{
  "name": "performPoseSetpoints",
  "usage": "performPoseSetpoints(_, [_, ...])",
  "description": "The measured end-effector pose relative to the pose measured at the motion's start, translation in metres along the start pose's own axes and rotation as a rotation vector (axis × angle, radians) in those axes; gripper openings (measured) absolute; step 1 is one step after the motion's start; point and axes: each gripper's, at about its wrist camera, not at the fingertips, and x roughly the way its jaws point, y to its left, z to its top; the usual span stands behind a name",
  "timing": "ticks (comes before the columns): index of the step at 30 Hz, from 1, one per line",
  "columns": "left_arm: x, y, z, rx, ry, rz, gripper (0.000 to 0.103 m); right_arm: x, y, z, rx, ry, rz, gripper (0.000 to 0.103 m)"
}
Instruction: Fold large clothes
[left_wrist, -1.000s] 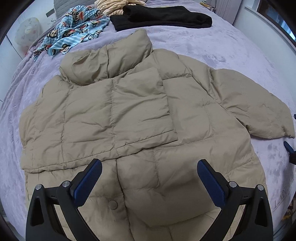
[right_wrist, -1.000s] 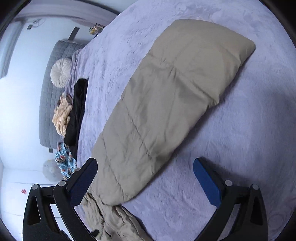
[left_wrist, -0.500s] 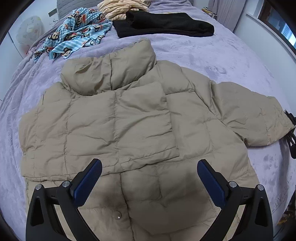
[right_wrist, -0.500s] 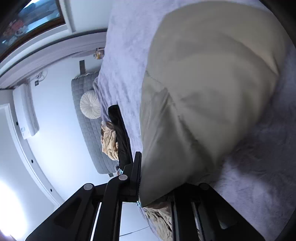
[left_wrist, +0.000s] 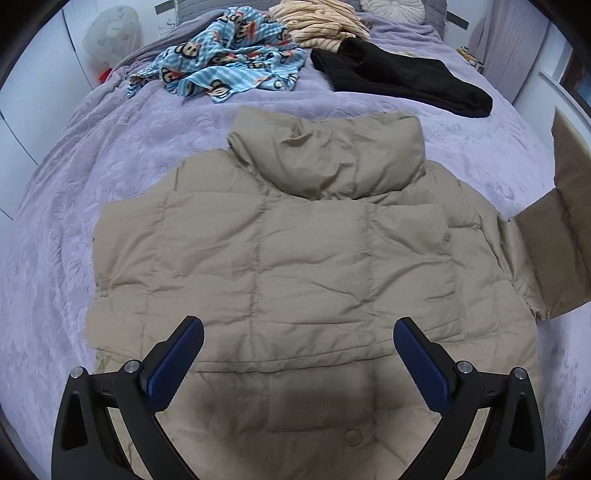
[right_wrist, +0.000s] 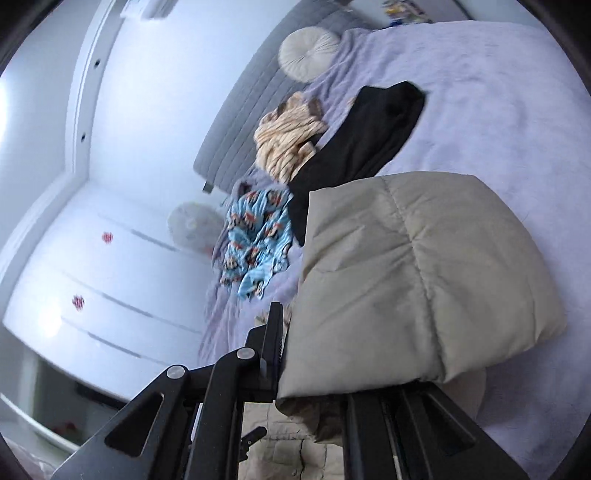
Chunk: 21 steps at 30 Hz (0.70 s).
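Right sleeve (right_wrist: 417, 280) lifted off the bedspread (left_wrist: 110, 155) since the earlier frame; right gripper (right_wrist: 314, 354) had clamped down on its cuff end, jaws nearly together. Left gripper (left_wrist: 297, 365) hung wide apart, gripping nothing, over the hem of the beige puffer jacket (left_wrist: 295, 258), which lay flat mid-bed.
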Motion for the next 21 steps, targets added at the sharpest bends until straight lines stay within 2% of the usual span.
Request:
performPoseSetpoints(4, [0.001,0.034,-0.001,-0.037,-0.011,0.042,0.103,0.079,0.047,-0.044,-0.182,0.172,-0.066,0.011])
performPoseSetpoints(7, [0.006,0.058,-0.004,-0.072,-0.01,0.05,0.103,0.128,0.051,-0.082,-0.234,0.279,-0.136,0.011])
performPoseSetpoints(10, [0.008,0.075,-0.008,-0.097,-0.009,0.045,0.103,0.158,0.034,-0.113,-0.187,0.351,-0.178,0.011])
performPoseSetpoints(17, [0.015,0.089,-0.015,-0.128,-0.01,0.043,0.103,0.176,0.002,-0.137,-0.1,0.414,-0.279,0.014])
performPoseSetpoints(18, [0.017,0.087,-0.014,-0.127,-0.008,0.037,0.103,0.177,-0.001,-0.139,-0.093,0.422,-0.296,0.017])
performPoseSetpoints(19, [0.017,0.085,-0.014,-0.124,-0.008,0.027,0.103,0.178,-0.004,-0.14,-0.079,0.432,-0.307,0.026])
performPoseSetpoints(20, [0.019,0.081,-0.014,-0.119,-0.009,0.017,0.103,0.177,-0.003,-0.142,-0.068,0.438,-0.307,0.04])
performPoseSetpoints(21, [0.019,0.078,-0.013,-0.111,-0.009,0.004,0.103,0.174,0.0,-0.141,-0.057,0.437,-0.296,0.049])
